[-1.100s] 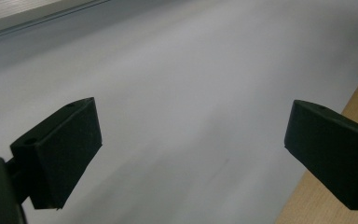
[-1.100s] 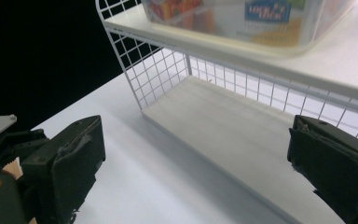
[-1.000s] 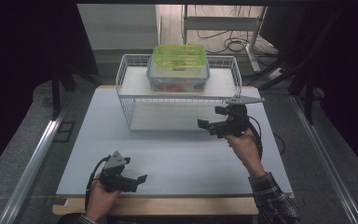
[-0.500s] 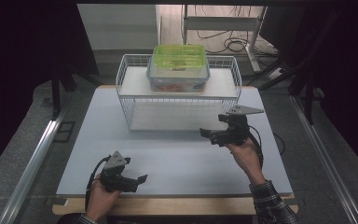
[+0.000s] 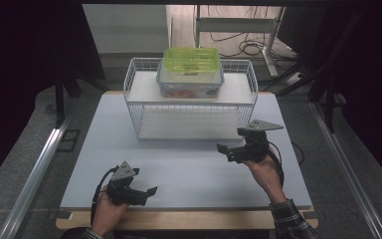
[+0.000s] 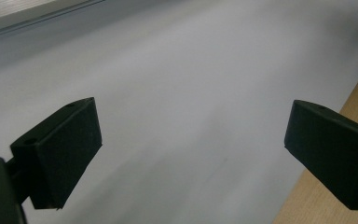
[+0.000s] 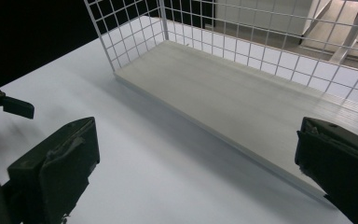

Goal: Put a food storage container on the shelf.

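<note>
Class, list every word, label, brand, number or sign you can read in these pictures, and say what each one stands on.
None can be read.
The green lid of the clear container on the wire rack: no print can be made out.
The left gripper, right gripper and white table top: no markings visible.

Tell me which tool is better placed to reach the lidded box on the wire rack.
Right, probably. The right tool is open, empty and sits just in front of the wire rack, whose top shelf holds the green-lidded box. The left tool, also open, sits at the table's near edge.
</note>
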